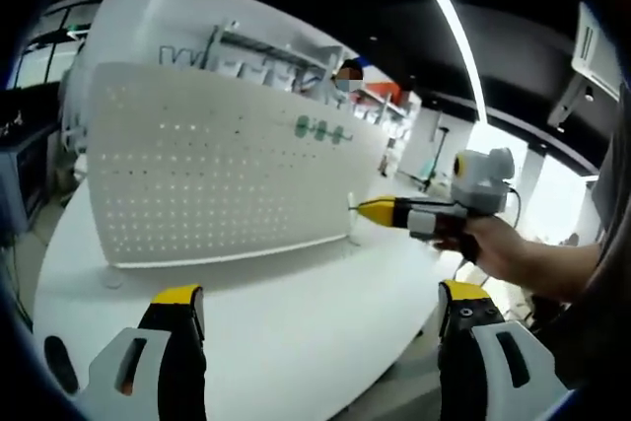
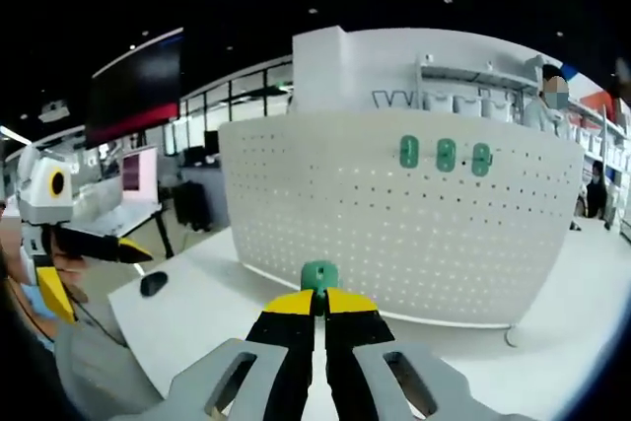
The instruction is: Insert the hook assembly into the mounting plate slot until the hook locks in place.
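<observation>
Pinched between the closed yellow-tipped jaws of the right gripper (image 2: 317, 305): a green hook assembly (image 2: 318, 275), held short of the white pegboard mounting plate (image 2: 394, 234) bearing three green hooks (image 2: 446, 154). Left gripper (image 1: 320, 305) spread wide above the white table (image 1: 296, 322).

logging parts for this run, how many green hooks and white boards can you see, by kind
green hooks on the board: 3
green hook in the right hand-held gripper: 1
white pegboard: 1
total: 5
</observation>
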A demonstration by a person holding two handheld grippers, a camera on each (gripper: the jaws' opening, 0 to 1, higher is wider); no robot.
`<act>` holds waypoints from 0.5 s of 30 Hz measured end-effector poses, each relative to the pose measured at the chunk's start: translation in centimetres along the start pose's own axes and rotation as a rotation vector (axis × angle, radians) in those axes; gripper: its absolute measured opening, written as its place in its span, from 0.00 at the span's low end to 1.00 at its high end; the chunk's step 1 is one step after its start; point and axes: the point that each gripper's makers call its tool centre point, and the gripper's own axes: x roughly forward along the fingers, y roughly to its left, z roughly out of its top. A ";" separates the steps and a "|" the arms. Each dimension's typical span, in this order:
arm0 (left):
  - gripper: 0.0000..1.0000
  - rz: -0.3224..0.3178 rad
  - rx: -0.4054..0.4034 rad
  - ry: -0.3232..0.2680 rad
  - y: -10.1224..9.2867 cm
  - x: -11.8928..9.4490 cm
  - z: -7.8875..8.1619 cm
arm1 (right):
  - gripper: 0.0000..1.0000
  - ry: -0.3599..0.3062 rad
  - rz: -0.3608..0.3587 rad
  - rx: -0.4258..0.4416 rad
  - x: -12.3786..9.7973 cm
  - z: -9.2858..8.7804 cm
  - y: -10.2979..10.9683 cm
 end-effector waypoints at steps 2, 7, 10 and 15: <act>1.00 0.002 -0.001 0.001 0.1 0.0 0.0 | 0.00 0.002 -0.009 0.004 0.1 -0.1 -0.5; 1.00 0.013 -0.018 0.004 0.7 0.1 -0.2 | 0.00 -0.002 -0.045 0.004 0.4 -0.2 -2.0; 1.00 0.015 -0.017 0.001 0.8 0.1 -0.1 | 0.00 -0.003 -0.065 -0.004 0.5 -0.2 -2.8; 1.00 0.033 -0.016 -0.004 1.3 0.1 0.1 | 0.00 -0.018 -0.127 -0.012 0.6 0.4 -5.4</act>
